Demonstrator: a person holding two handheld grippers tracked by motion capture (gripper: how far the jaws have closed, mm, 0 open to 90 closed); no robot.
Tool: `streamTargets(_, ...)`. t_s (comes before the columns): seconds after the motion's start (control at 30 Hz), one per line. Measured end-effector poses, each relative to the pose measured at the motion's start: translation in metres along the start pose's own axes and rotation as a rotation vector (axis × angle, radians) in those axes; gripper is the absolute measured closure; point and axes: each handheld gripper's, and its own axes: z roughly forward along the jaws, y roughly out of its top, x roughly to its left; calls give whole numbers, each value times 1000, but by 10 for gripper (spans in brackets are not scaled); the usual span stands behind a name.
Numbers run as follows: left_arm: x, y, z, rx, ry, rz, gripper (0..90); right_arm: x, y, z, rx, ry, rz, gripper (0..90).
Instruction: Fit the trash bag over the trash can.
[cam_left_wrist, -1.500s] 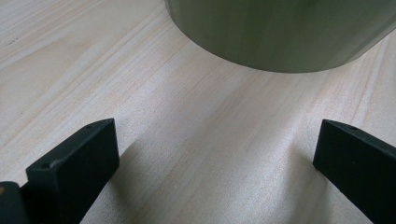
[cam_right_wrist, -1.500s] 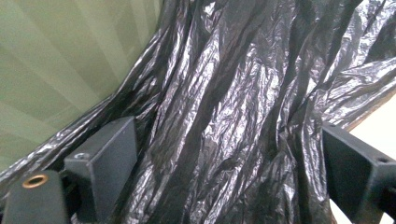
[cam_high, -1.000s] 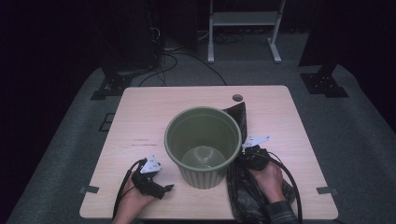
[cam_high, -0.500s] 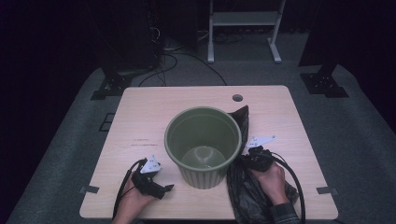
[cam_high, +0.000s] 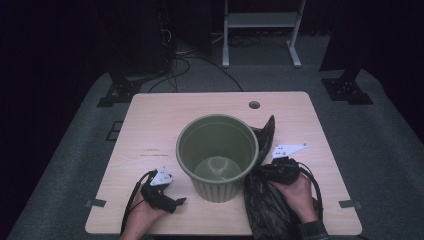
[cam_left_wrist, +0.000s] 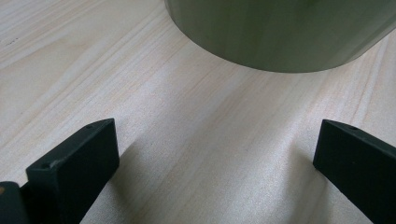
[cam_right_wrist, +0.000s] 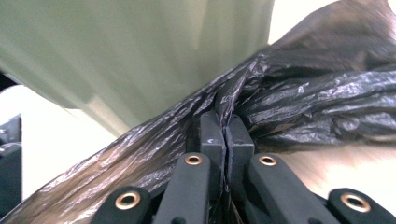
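**Bag pinched, bin beside**

Right tongs (cam_right_wrist: 224, 135) clamped on black trash bag (cam_high: 265, 200), right of green bin (cam_high: 217, 155) on surface (cam_high: 150, 125), long axis front-to-back. Left tongs (cam_left_wrist: 215, 154) wide open, empty, facing bin's base.

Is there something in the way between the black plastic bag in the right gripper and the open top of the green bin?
Nothing visible blocks it. The right gripper is shut on the black bag, which lies beside the green bin, against its wall. The bin's mouth is open and holds nothing; the bag must only clear the rim.
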Motion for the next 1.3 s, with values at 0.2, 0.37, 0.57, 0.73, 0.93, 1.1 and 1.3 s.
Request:
streamTargets(0.2,0,0,0,0,0,0,0,9,14,-16,-49,31,-39,881)
streamTargets(0.37,0,0,0,1,0,2,0,15,24,-29,-72,45,-67,881)
streamTargets(0.57,0,0,0,1,0,2,0,21,34,-47,-103,63,-93,881)
streamTargets(0.73,0,0,0,2,0,2,0,24,40,-63,-126,62,-110,881)
streamTargets(0.93,0,0,0,2,-1,2,0,28,45,-80,-157,70,-127,881)
streamTargets(1.1,0,0,0,1,0,2,0,36,55,-91,-187,94,-158,881)
streamTargets(1.3,0,0,0,0,0,2,0,44,74,-95,-209,149,-187,880)
